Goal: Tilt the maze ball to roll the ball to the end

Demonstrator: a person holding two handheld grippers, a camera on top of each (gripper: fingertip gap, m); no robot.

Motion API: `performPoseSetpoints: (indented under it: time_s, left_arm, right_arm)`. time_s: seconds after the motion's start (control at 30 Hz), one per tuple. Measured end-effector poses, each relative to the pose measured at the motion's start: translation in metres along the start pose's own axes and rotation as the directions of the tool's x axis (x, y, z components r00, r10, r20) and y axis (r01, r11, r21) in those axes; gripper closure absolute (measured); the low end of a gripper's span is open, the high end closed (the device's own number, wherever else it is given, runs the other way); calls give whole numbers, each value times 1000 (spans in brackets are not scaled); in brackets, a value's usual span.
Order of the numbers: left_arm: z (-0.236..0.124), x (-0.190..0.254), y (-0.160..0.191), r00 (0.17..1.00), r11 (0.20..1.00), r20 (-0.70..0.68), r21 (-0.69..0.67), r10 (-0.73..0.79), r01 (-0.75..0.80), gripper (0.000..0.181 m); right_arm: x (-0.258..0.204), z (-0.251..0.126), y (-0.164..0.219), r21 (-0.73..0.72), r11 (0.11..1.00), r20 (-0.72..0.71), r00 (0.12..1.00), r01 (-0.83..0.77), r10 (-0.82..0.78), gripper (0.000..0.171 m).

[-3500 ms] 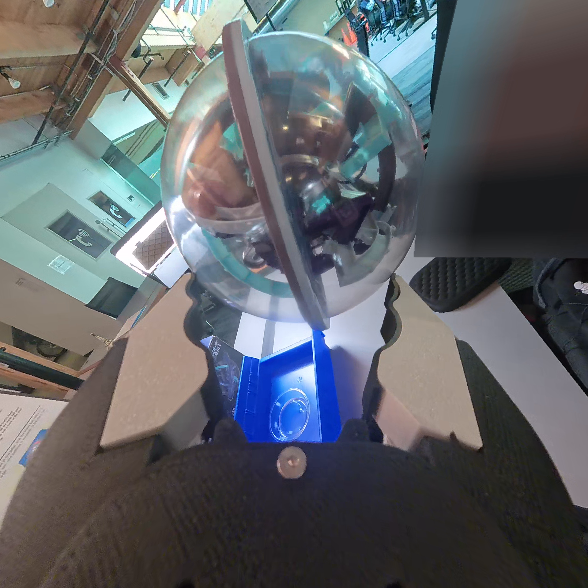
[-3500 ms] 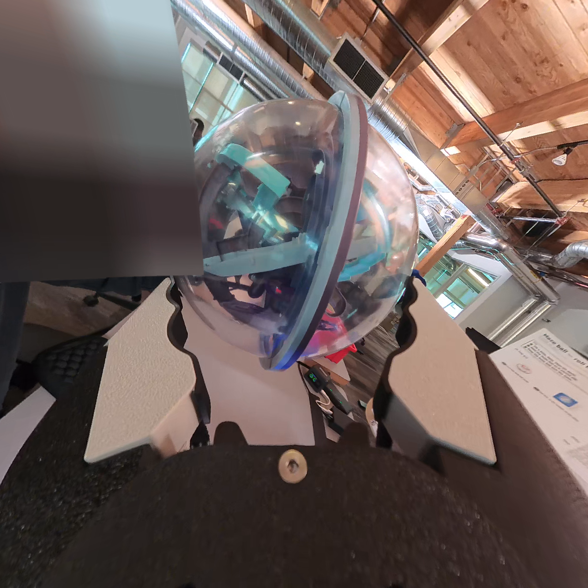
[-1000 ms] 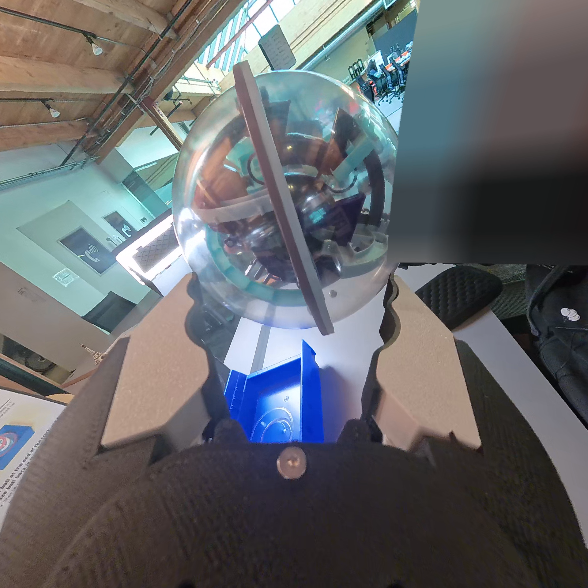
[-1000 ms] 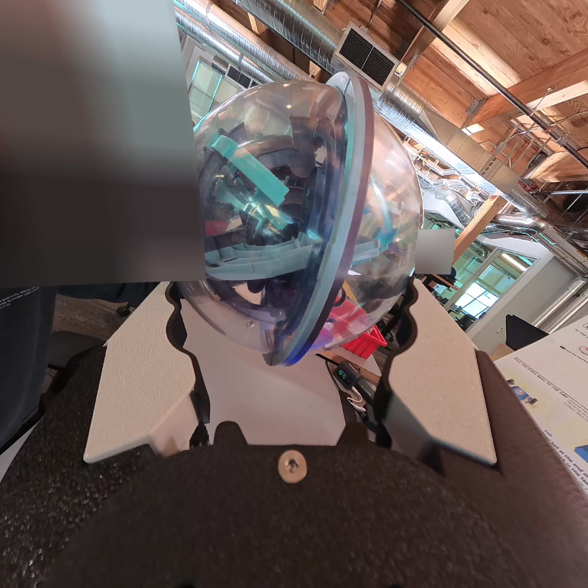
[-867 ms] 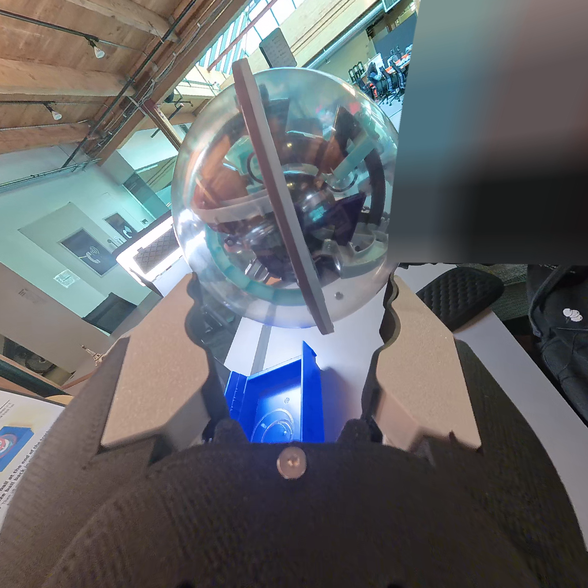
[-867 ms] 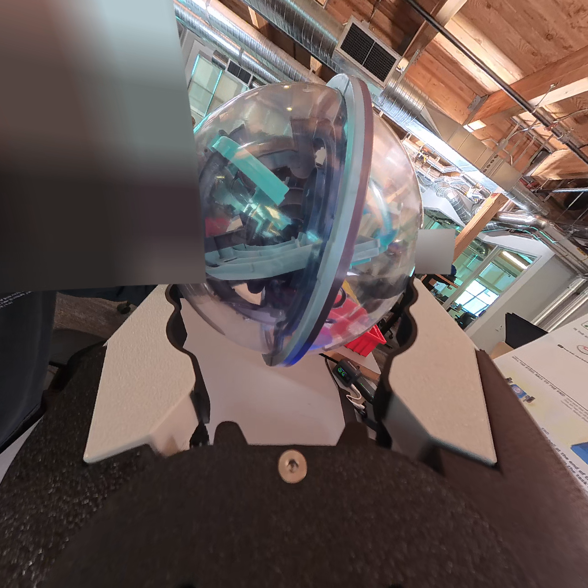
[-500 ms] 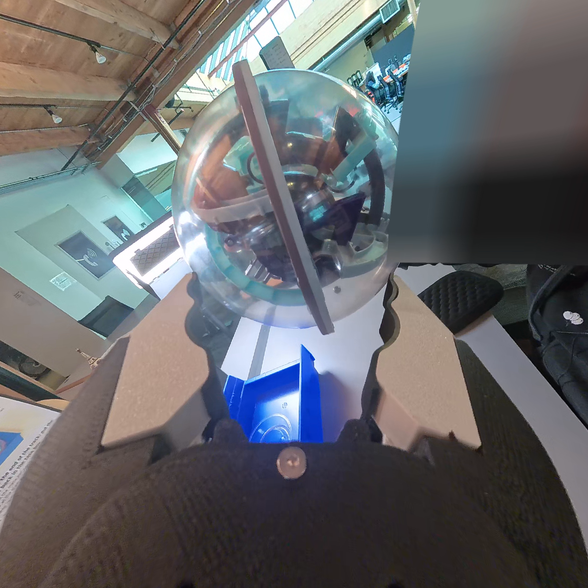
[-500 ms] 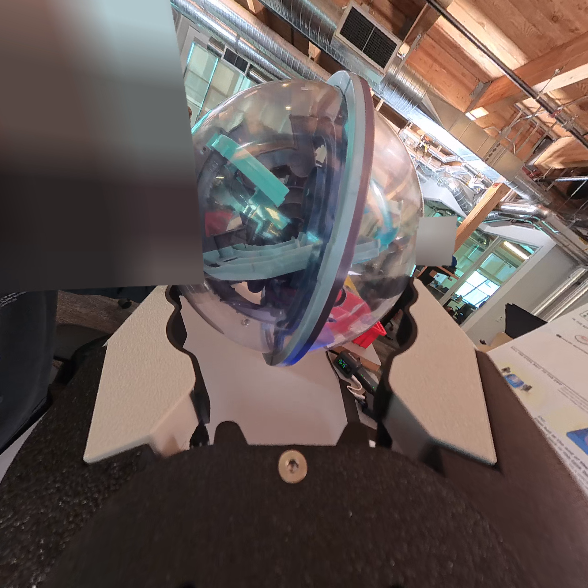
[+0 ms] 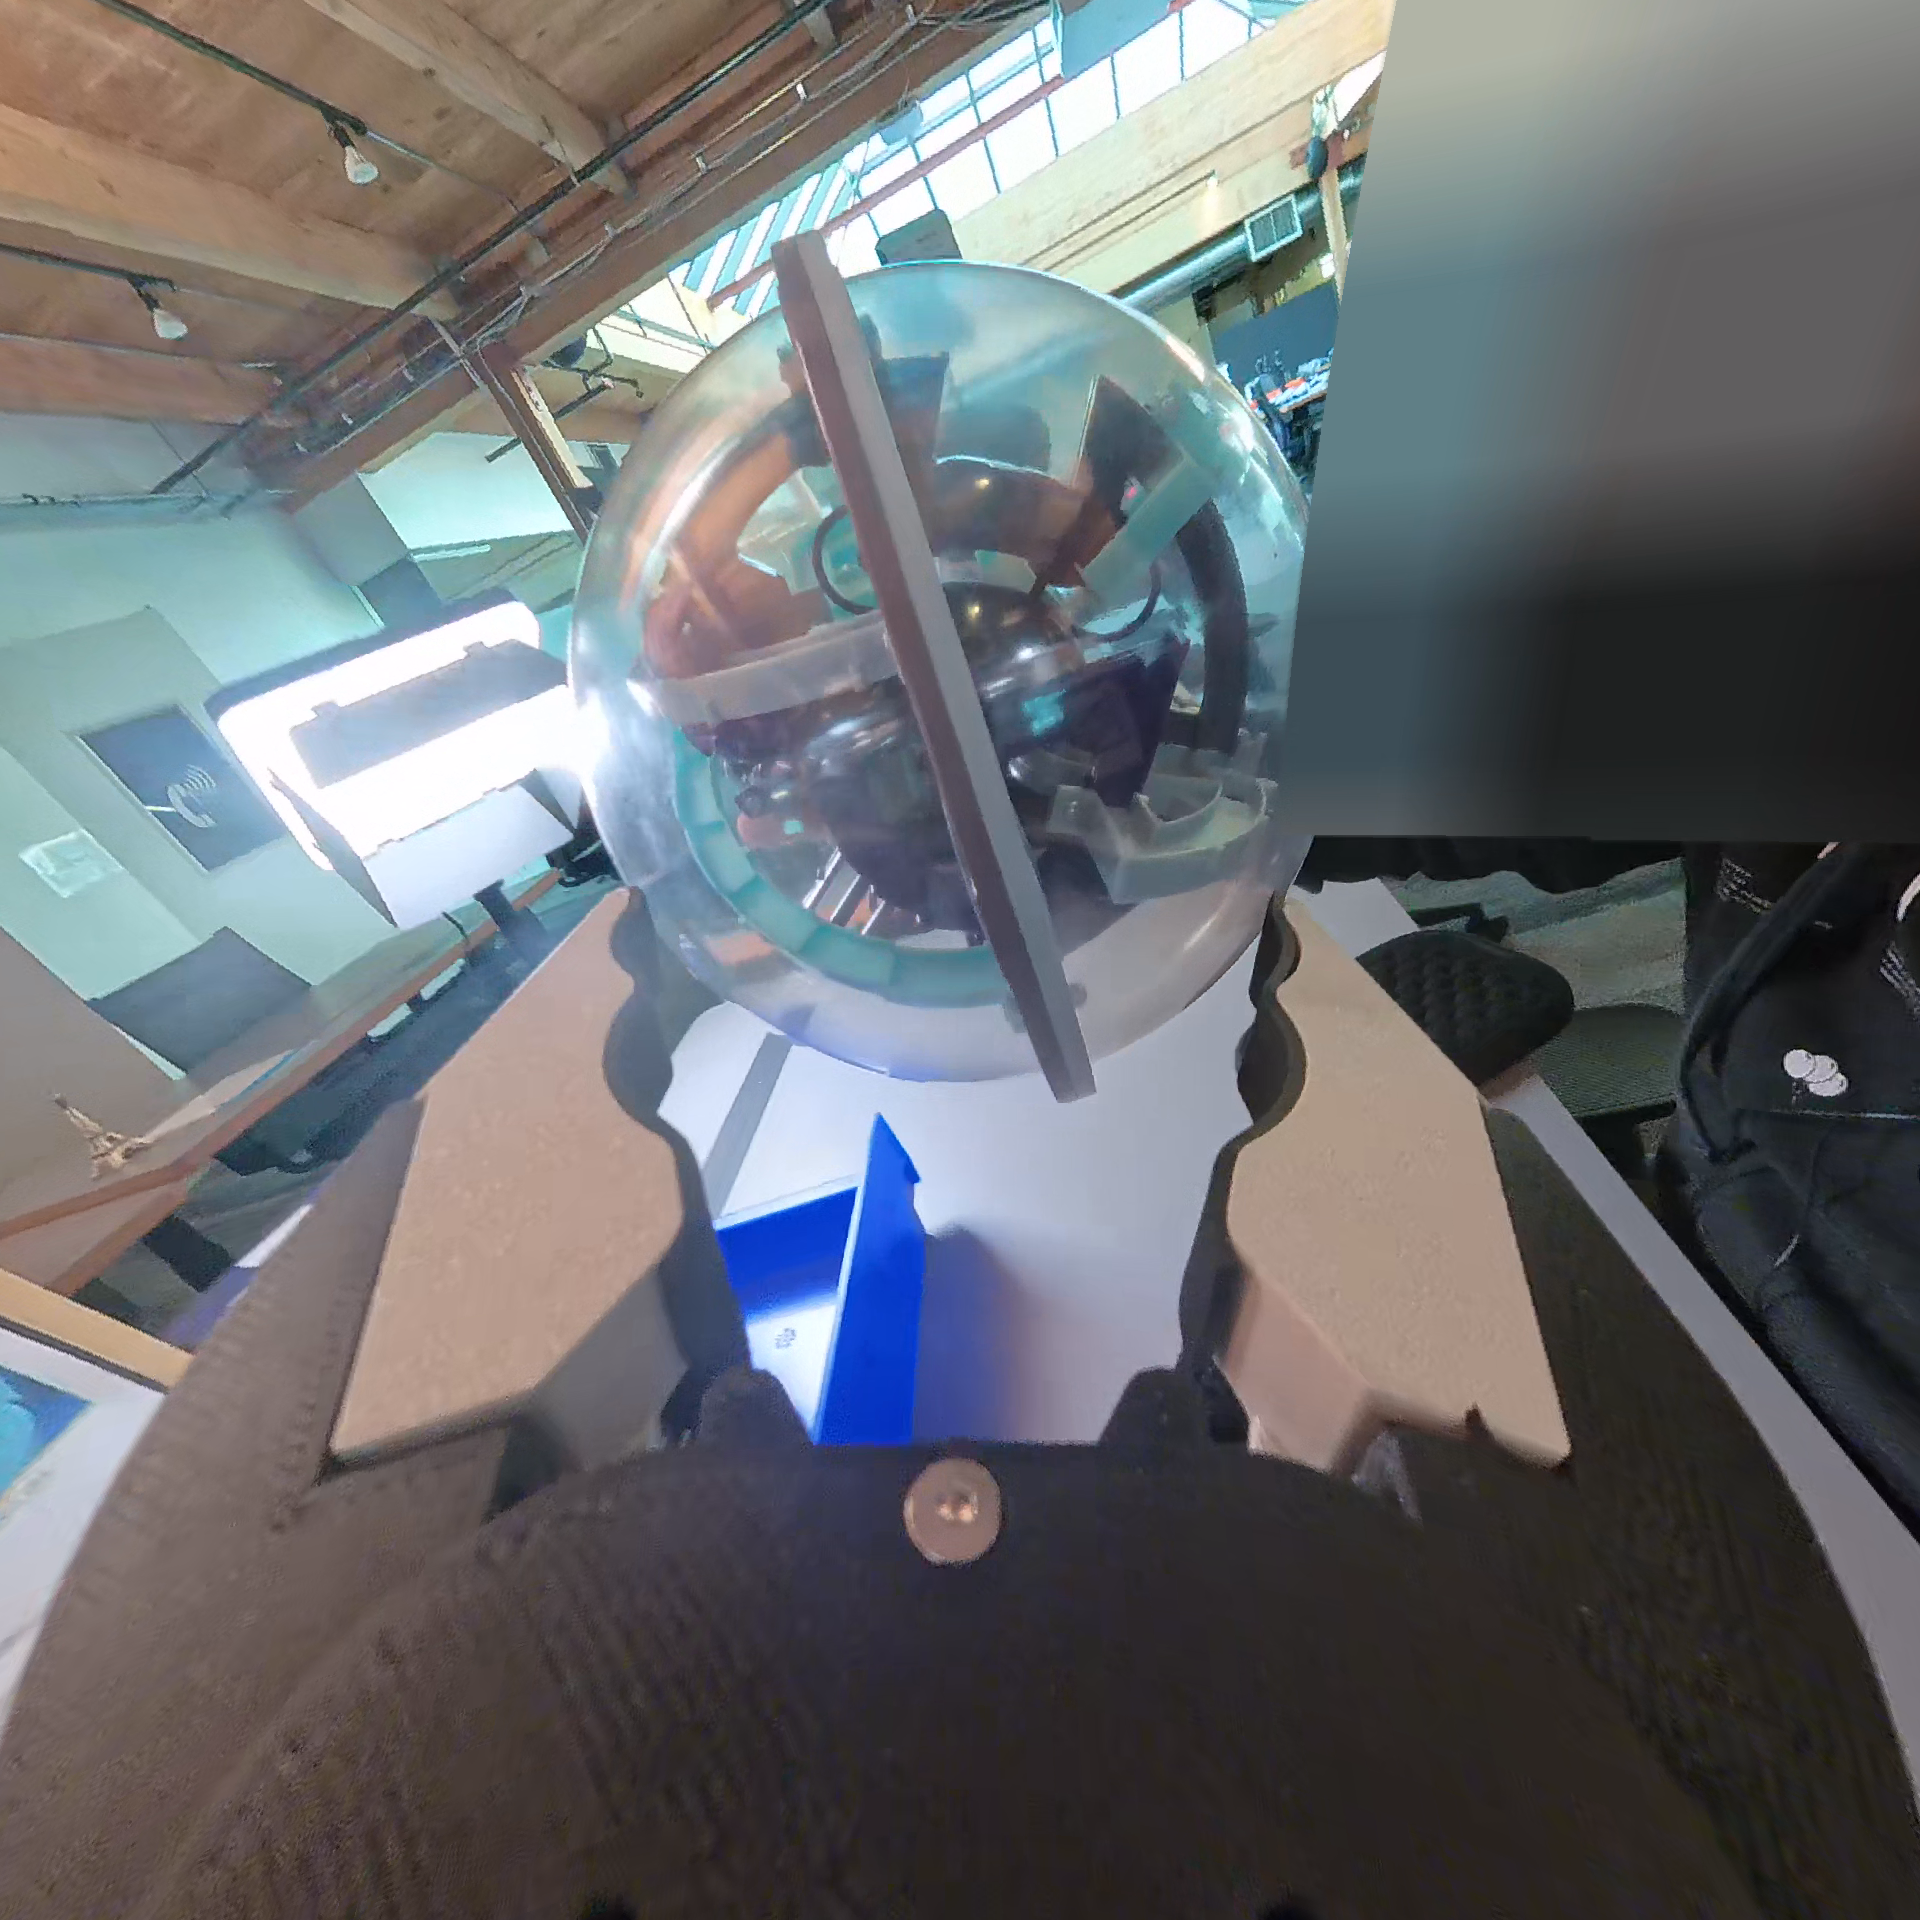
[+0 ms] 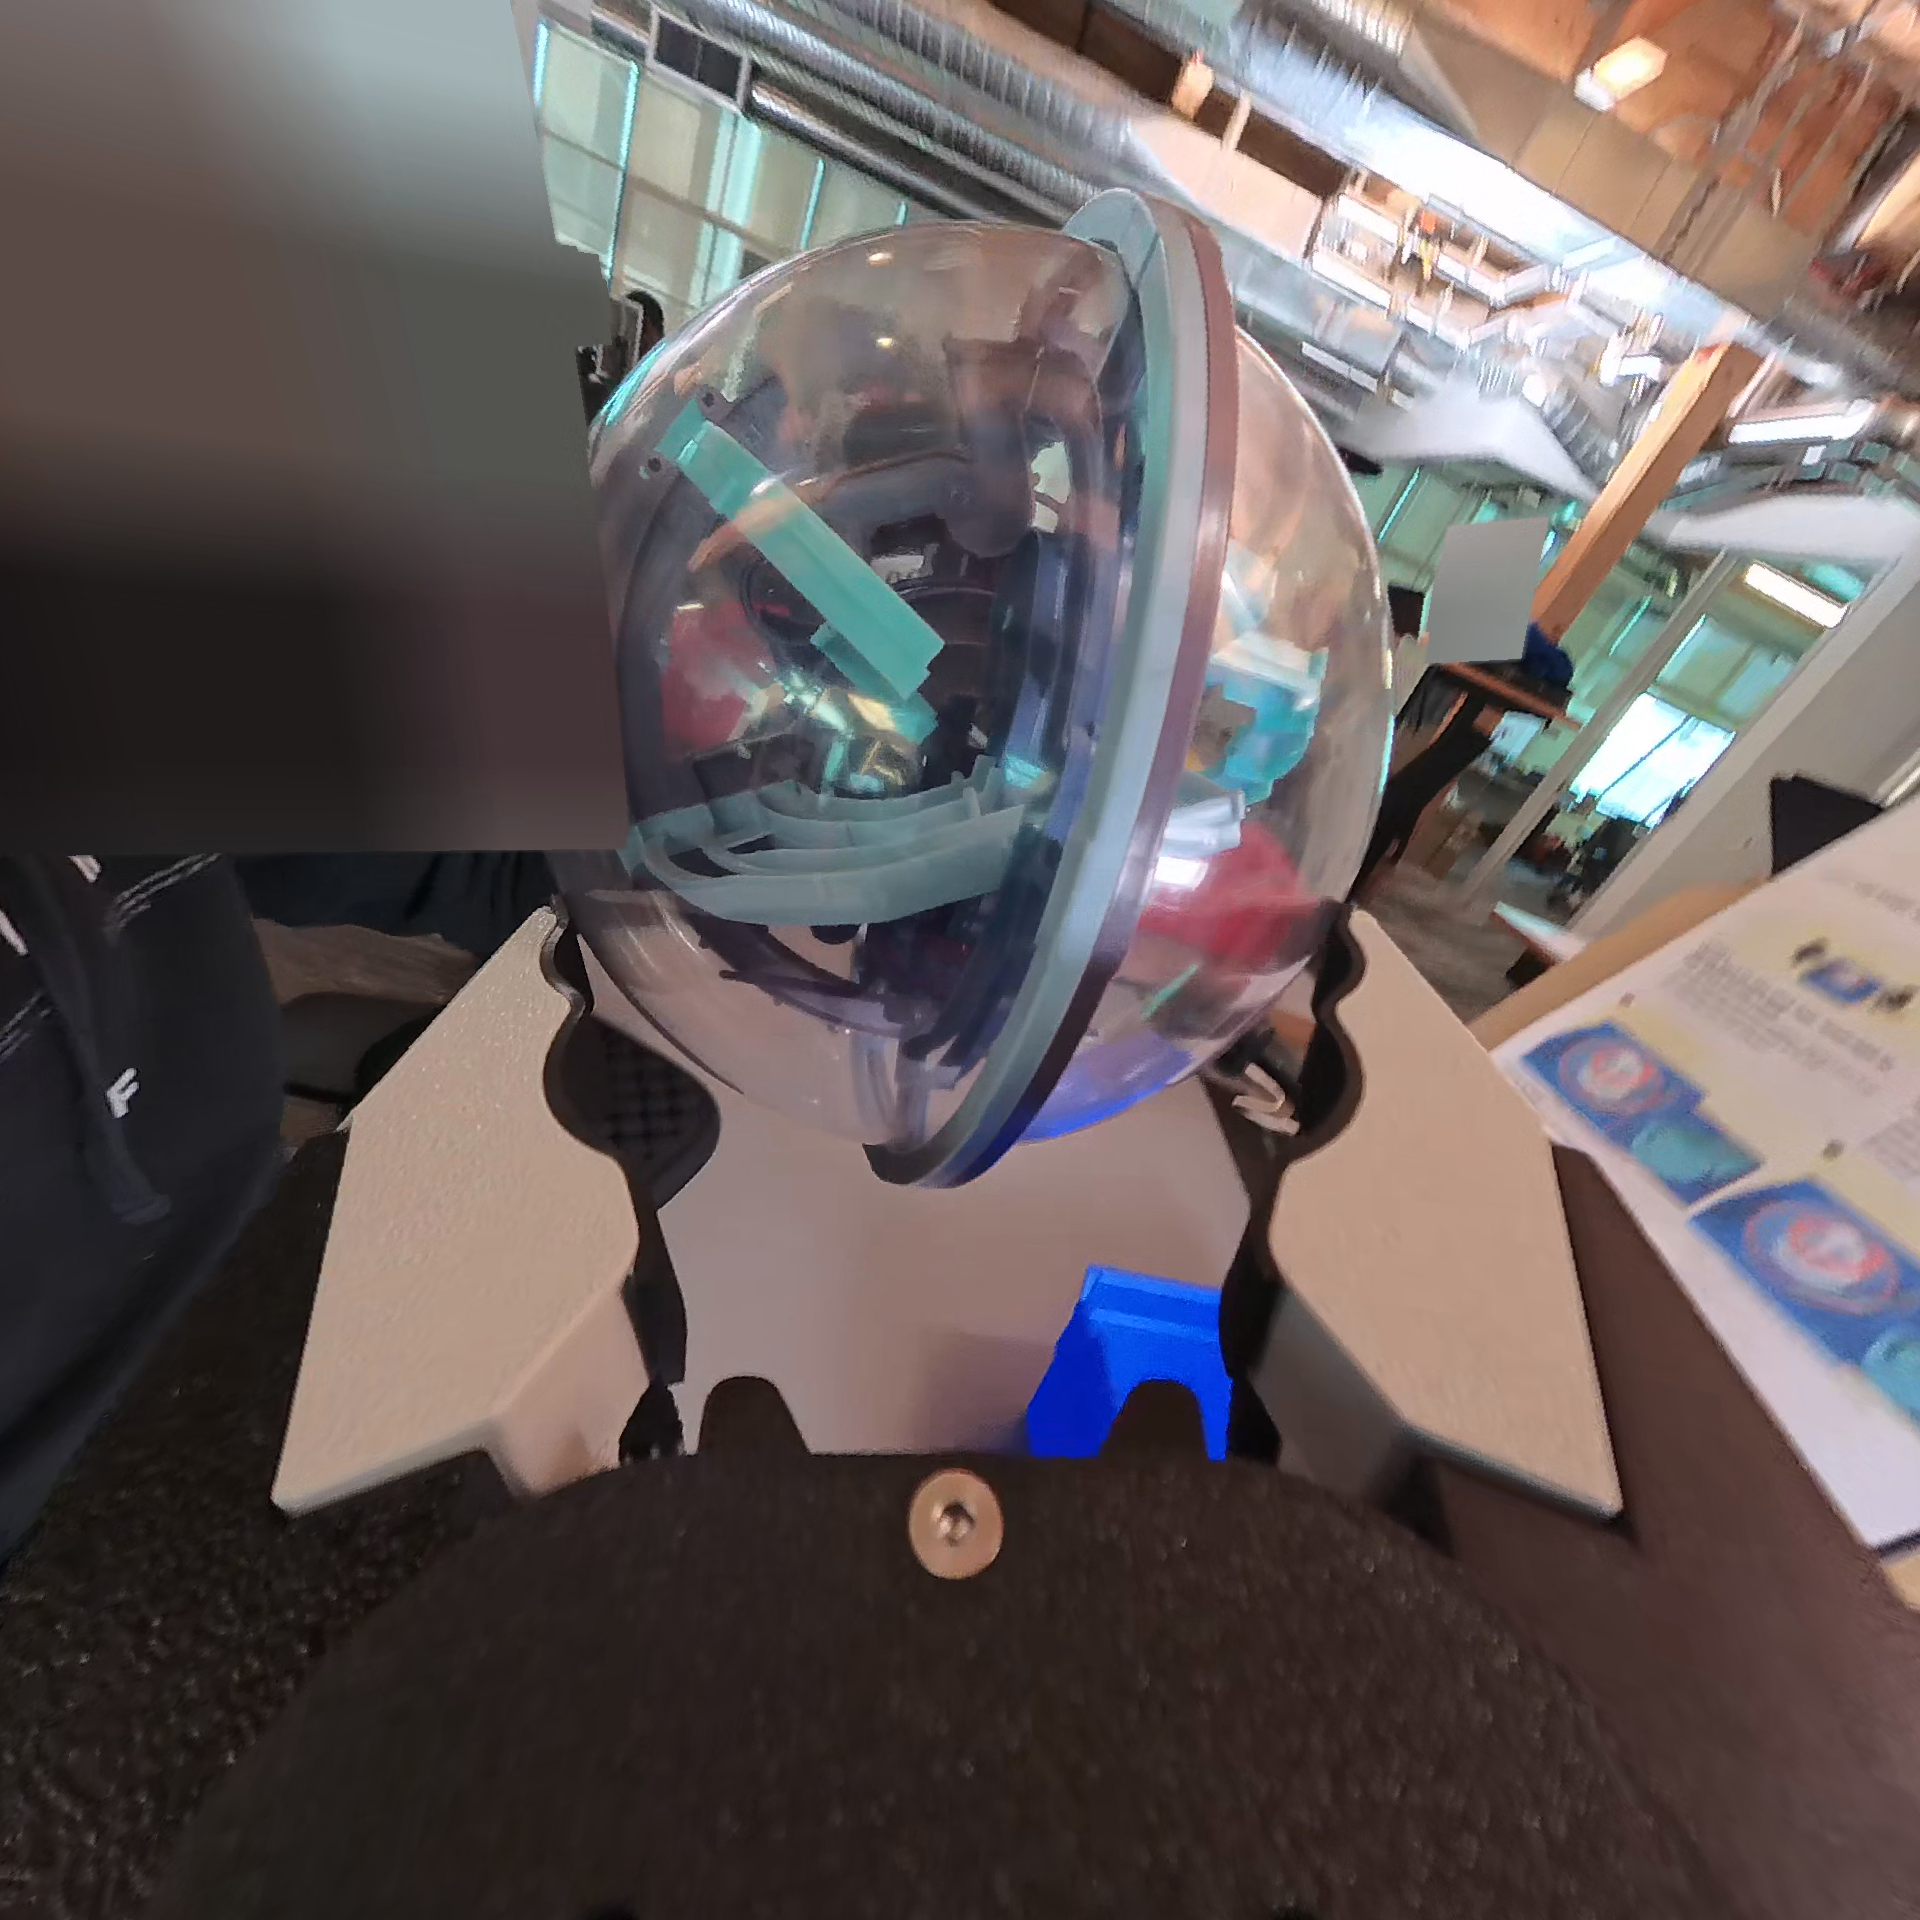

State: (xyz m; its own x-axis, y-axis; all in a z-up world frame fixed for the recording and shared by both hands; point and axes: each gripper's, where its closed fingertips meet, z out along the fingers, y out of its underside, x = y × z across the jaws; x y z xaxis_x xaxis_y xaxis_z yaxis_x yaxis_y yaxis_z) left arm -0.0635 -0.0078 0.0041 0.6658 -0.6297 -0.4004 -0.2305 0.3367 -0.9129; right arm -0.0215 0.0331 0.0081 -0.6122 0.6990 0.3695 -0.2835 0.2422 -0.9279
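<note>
Left wrist view: the left gripper [image 9: 951, 935] is spread wide, pinching the maze ball [image 9: 935, 675] up off the table [image 9: 1049, 1195]; compared to half a second ago it's pitched forward, so probably mid-tilt. Right wrist view: the right gripper [image 10: 940, 997] is equally wide and clamps the sphere's other side, the blue box [image 10: 1132, 1371] now showing below with room to spare.

Clear maze ball [image 9: 935, 675] aloft, seam ring tilted

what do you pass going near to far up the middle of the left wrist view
left gripper → blue box → white table → maze ball → wooden ceiling
</note>
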Motion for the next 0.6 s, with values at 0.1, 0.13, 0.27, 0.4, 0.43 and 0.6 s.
performPoseSetpoints:
  time_s: [0.1,0.13,0.27,0.4,0.43,0.6]
  left_arm:
    - [2,4,18,999,999,-2,6,-45,45,68]
    - [3,5,23,998,998,-4,4,-56,56,68]
    - [7,7,38,996,996,-12,5,-94,94,68]
    - [11,7,47,993,993,-17,9,-116,116,68]
    - [11,8,49,993,993,-18,10,-120,120,68]
    - [14,8,55,994,994,-22,21,-106,107,68]
  right_arm:
    - [-4,-4,18,-22,999,-6,999,-45,45,36]
    - [-4,-6,22,-28,998,-9,998,-56,56,36]
    - [-6,-12,35,-39,995,-22,996,-92,91,36]
    - [-6,-16,42,-53,992,-30,994,-111,109,36]
    - [-6,-17,43,-56,992,-32,993,-114,113,36]
    - [-6,-20,46,-85,991,-35,995,-99,96,36]
